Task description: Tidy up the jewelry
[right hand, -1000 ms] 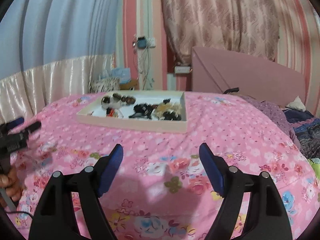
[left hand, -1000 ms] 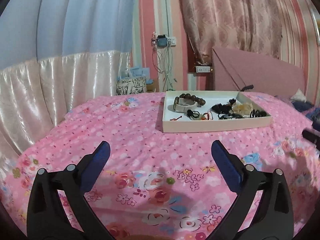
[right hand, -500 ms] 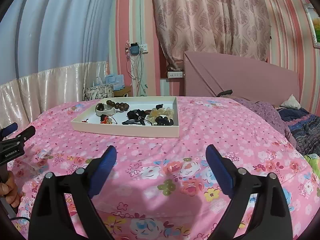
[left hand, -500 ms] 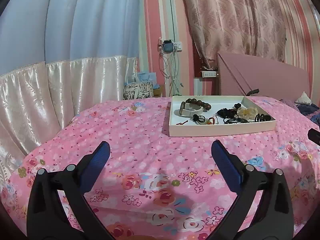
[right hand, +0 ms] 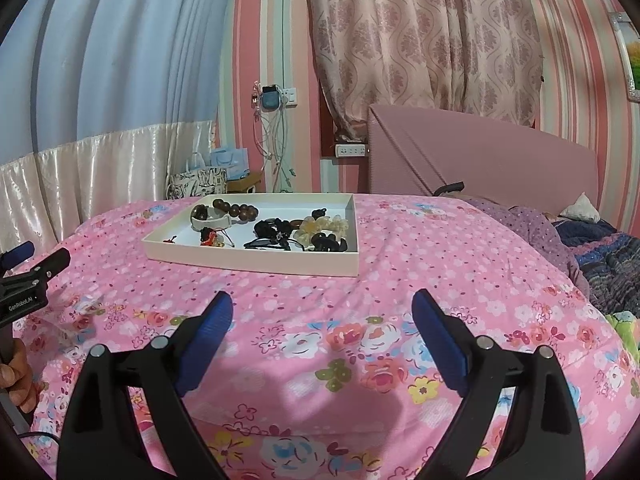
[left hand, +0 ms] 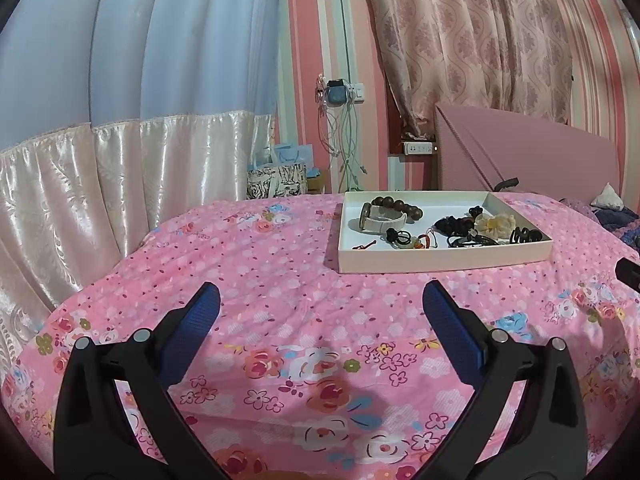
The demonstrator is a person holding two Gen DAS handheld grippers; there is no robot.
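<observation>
jewelry (right hand: 276, 228) heaped, tangled in shallow white tray (right hand: 256, 266).

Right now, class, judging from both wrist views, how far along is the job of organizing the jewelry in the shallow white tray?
Done: nothing looks sorted; the dark wooden bead bracelet, white watch and black hair ties lie mixed in the shallow white tray. In hand: nothing; the left gripper and right gripper hang open above the pink floral bedspread, short of the tray. Left: all the sorting.
</observation>
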